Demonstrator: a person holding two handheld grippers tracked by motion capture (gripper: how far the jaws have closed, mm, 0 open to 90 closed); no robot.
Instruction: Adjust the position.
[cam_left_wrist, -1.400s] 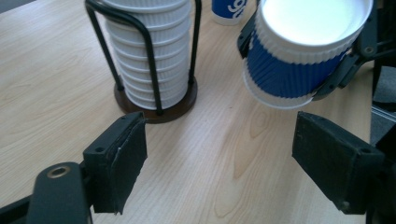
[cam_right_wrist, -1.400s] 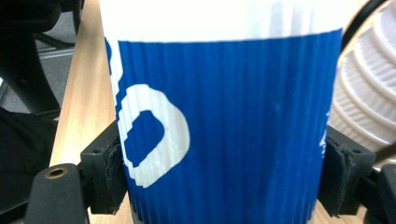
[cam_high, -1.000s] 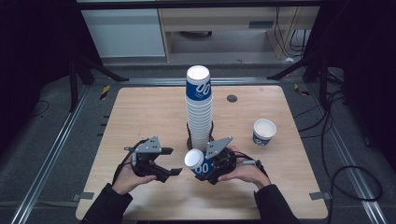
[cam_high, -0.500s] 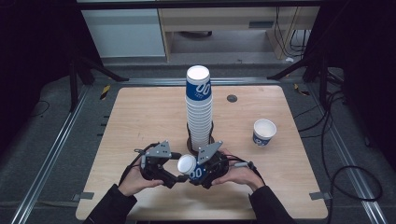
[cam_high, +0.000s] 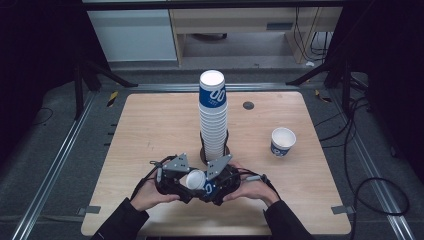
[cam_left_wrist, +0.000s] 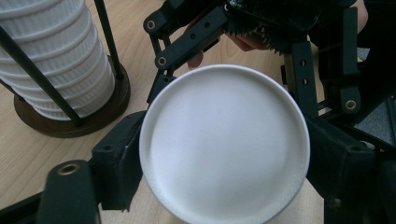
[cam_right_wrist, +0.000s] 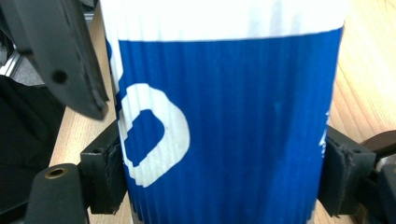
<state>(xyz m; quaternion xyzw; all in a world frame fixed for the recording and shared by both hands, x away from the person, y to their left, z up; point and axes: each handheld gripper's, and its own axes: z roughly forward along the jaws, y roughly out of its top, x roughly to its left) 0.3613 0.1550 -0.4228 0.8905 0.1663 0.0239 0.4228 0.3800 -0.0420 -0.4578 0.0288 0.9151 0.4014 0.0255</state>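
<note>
Over the last second I brought my 2 grippers together near the front edge of the table (cam_high: 125, 135); before that the left gripper (cam_high: 183, 181) stood clearly apart from the right one. The right gripper (cam_high: 210, 186) is closed on a blue and white paper cup (cam_high: 196, 180), its pads pressing the ribbed blue wall on both sides, as the right gripper view shows (cam_right_wrist: 224, 140). The cup lies tilted, with its white open mouth toward the left gripper. In the left gripper view the rim (cam_left_wrist: 224, 144) sits between the 2 jaws, but I cannot tell if the pads already press it. I judge this as a handover, or pulling nested cups apart. The tall stack of cups (cam_high: 213, 115) in its holder stands just behind, and 1 single cup (cam_high: 283, 141) stands well apart to the right.
</note>
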